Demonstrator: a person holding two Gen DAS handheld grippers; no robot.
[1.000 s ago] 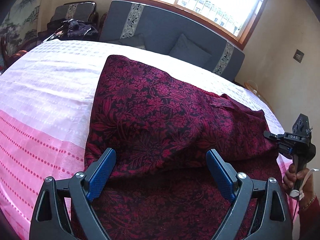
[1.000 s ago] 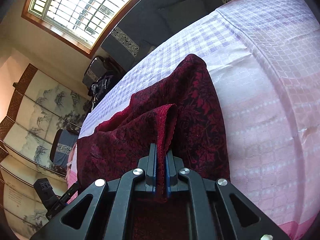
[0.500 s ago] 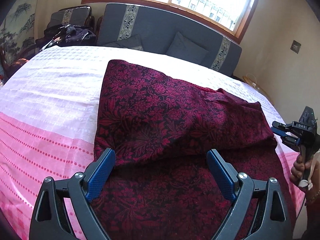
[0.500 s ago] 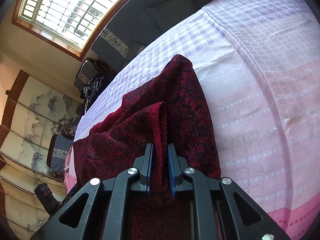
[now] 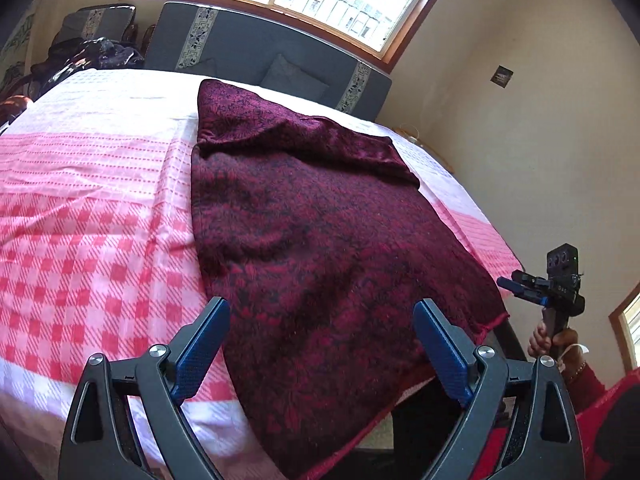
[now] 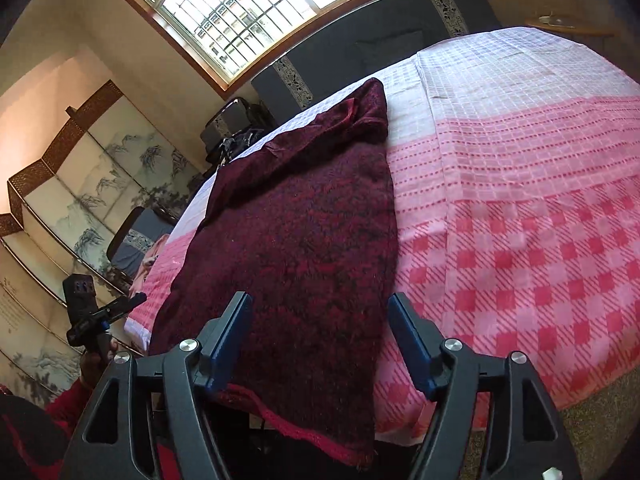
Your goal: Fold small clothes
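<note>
Right gripper (image 6: 320, 344) has just been opening, jaws now apart, the hem it pinched a second ago released. Left gripper (image 5: 320, 350) wide, empty, as before. Both pulled back past the bed's near edge. Maroon floral cloth (image 5: 320, 240) lies on pink checked bedspread (image 5: 92, 248), near hem overhanging, far end folded over.

Black gripper (image 5: 320, 344) frames, blue pads, silver screws; red sleeve (image 5: 596, 390), bracelet

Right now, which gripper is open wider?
The left gripper: its fingers stand wider than those of the right gripper, which have just been opening. Neither grips the maroon cloth.
</note>
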